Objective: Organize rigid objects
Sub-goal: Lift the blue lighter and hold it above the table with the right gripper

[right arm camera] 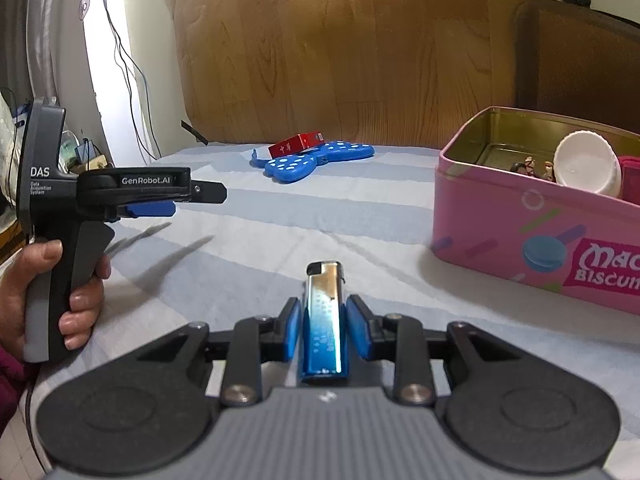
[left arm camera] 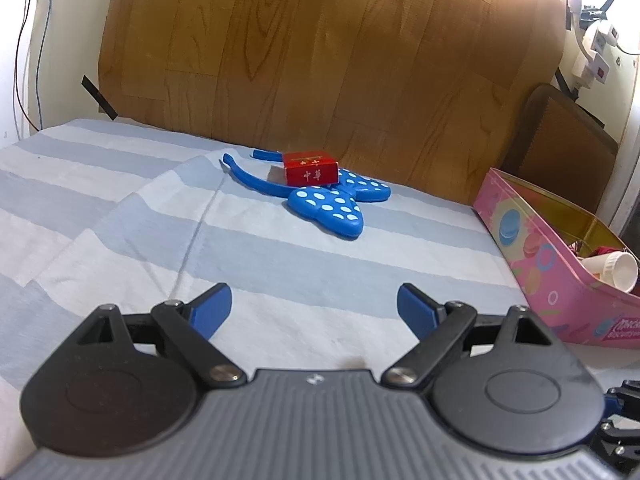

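My right gripper is shut on a blue and silver lighter, whose metal top sticks out forward between the blue pads. Ahead on the striped sheet lies a blue polka-dot bow-shaped object, and a small red box rests against its far side. My left gripper hangs open above the sheet with nothing between its fingers; it shows from the side in the right wrist view, held by a hand. A pink biscuit tin stands open at the right.
In the tin lie a white cap or jar, small figures and something dark pink. A wood-pattern board backs the bed. Cables hang on the wall at the left.
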Available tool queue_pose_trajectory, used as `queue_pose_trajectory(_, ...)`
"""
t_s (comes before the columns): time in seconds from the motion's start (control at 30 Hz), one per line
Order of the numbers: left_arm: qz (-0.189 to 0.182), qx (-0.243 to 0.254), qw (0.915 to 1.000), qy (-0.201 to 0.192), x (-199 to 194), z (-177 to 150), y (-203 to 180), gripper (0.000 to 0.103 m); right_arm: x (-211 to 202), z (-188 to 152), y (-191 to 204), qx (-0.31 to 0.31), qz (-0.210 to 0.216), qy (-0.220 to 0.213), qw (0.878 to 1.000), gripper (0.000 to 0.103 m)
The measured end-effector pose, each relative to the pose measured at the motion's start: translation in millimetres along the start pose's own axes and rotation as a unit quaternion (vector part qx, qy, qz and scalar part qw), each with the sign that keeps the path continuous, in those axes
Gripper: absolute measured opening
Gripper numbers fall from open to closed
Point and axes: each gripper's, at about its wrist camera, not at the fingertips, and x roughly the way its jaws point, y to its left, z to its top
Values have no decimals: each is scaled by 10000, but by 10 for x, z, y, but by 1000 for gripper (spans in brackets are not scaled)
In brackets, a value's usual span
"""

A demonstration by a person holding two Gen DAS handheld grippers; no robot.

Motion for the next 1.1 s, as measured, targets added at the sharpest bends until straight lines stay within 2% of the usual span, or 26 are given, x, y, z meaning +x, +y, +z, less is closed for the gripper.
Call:
queue_pose_trajectory(0.67,-11,-1,10000,3,-4,-5,-5,91,-2,1,2,0,-1,6,10000,27)
queue_pose_trajectory(0.73,-8,1,10000,3,-5,-6,-5,91,-2,2,6,-11,24,11,10000,29)
queue_pose_trajectory(0.83,-4,33,10000,-2,-3,-13,-23,91,-8,0,77,-208,21,30,9998,25)
queue_pose_trajectory(1.0,-39,152,9999,9,2,-20,-62,91,-91,-84,325,-926,434,162,9946,25)
queue_pose_trajectory(1.07,-79,204,9997,72,16,-19,-72,91,-147,-119,359,-980,472,176,9939,28)
queue_pose_trajectory(1.1,-97,201,9997,130,22,-18,-69,91,-175,-133,348,-909,487,185,9945,34)
